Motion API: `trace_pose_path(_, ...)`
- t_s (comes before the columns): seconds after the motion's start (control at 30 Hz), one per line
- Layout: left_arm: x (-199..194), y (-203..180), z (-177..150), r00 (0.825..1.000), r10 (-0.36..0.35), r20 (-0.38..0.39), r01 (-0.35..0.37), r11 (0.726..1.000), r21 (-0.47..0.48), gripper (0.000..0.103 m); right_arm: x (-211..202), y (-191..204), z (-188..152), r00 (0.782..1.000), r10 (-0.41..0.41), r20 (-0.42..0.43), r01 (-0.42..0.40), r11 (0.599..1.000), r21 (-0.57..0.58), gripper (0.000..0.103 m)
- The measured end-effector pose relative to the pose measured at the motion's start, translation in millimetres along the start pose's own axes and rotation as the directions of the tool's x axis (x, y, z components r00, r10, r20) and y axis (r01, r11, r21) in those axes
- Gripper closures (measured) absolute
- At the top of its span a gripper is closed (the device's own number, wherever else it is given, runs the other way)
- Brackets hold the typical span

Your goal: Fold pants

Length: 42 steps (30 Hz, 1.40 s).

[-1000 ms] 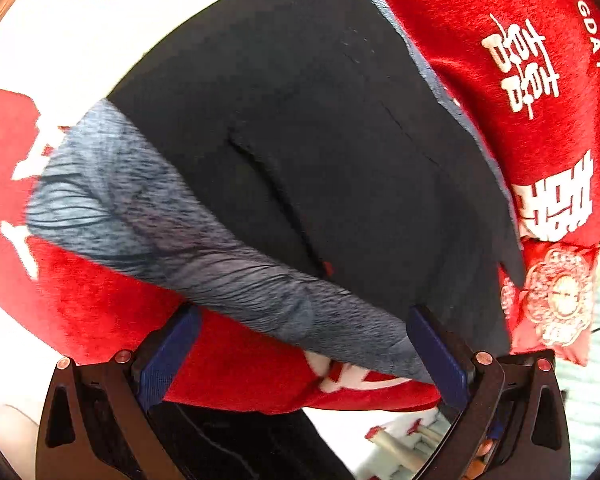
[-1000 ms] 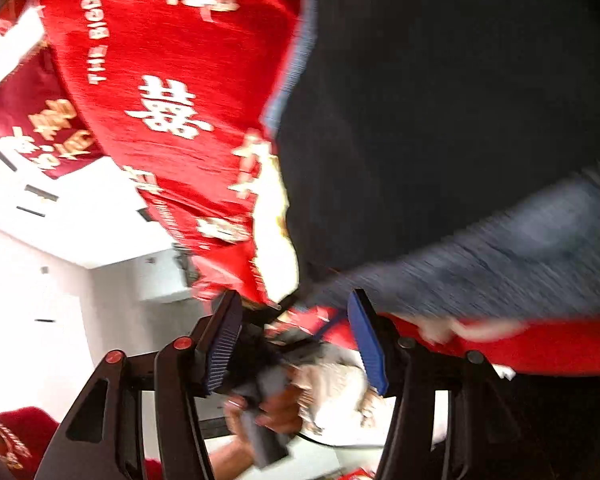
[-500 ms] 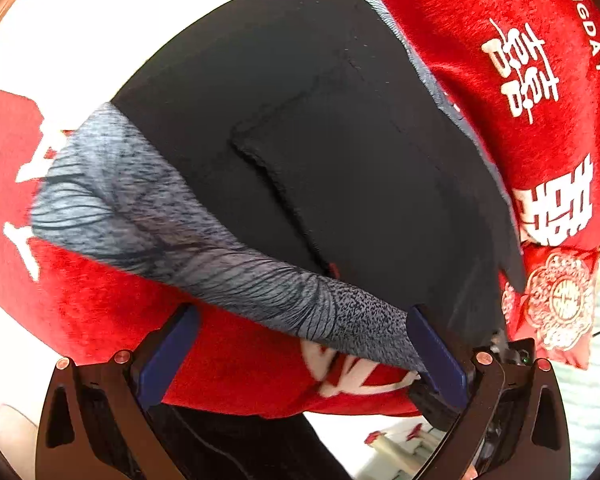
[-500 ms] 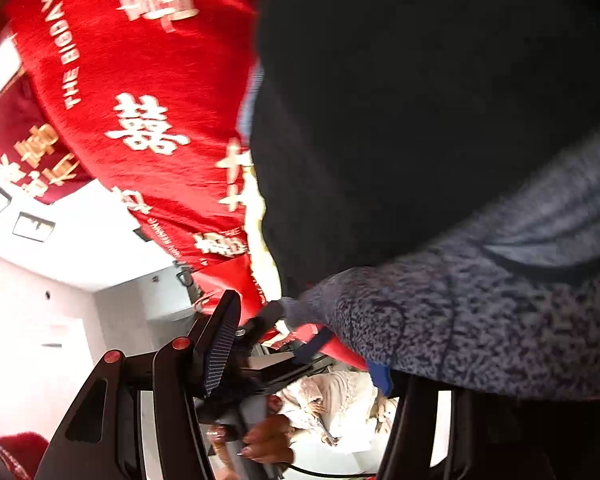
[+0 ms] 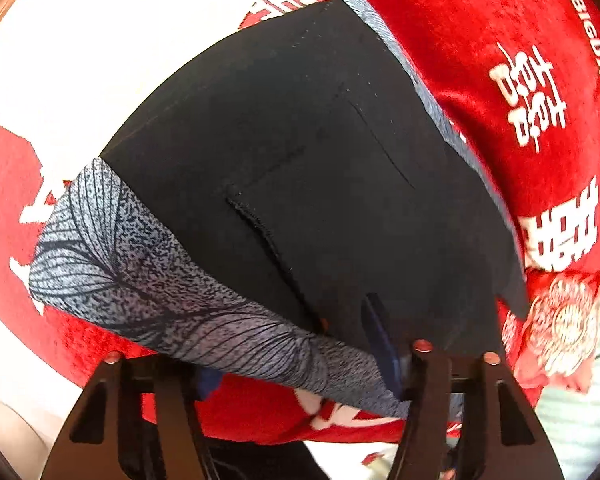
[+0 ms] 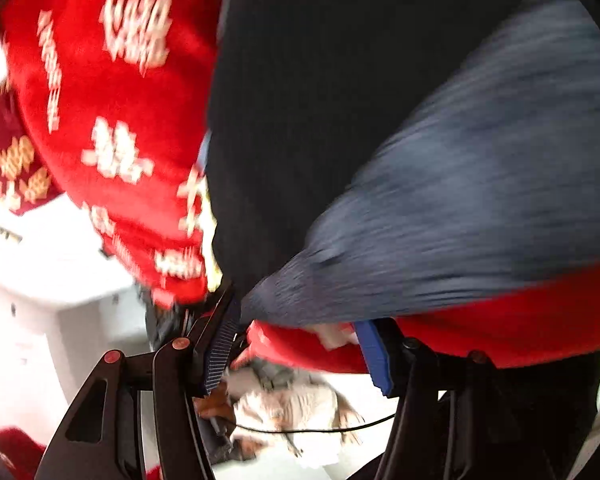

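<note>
Black pants (image 5: 320, 184) lie flat ahead, partly folded. My left claw (image 5: 300, 364) has just been closing over their grey waistband (image 5: 160, 292); right claw (image 6: 296, 340) gapes beneath it.

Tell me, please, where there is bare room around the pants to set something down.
Bare: the white surface beyond the pants, upper left, and the red blanket along their right edge. Crowded: the waistband nearest the camera.

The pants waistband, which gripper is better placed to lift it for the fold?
Left, probably. The left gripper has just been closing, with the patterned waistband of the pants between its fingers. The right gripper only reaches the band's corner, its view blurred.
</note>
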<state>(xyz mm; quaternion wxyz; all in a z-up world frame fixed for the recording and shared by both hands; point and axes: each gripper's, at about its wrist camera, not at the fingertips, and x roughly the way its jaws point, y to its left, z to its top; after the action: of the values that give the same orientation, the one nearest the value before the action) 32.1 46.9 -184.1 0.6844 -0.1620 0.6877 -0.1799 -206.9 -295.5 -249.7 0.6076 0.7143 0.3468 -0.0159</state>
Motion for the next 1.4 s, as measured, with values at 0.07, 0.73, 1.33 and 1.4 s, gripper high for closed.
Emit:
trace_pose_path(0.07,0.0,1.1,-0.7,1.0,0.0,-0.001,0.0,1.0,0.02,0.042,-5.0,-10.0,3.5,0.999,0.046,0.027,-0.048,0.997,0.058,0.041)
trace_pose_path(0.73,-45.1,-108.2,100.6,0.987,-0.012,0.162,0.003,0.998,0.058,0.072,9.1,207.7,159.1,0.957,-0.282,-0.064,0.224,0.863,-0.453,0.097)
trace_pose_path(1.33,9.1,-150.4,199.0,0.882,0.316,0.349,-0.354,0.934,0.049,0.025,77.1,224.7,277.3,0.876,-0.47,-0.108,0.36,0.786,-0.502,0.029)
trace_pose_path(1.4,3.2,-158.6,190.4,0.87,0.351,0.347,-0.41,0.905,0.113,0.025,65.0,239.4,265.8,0.889,-0.443,-0.113,0.318,0.776,-0.545,0.033)
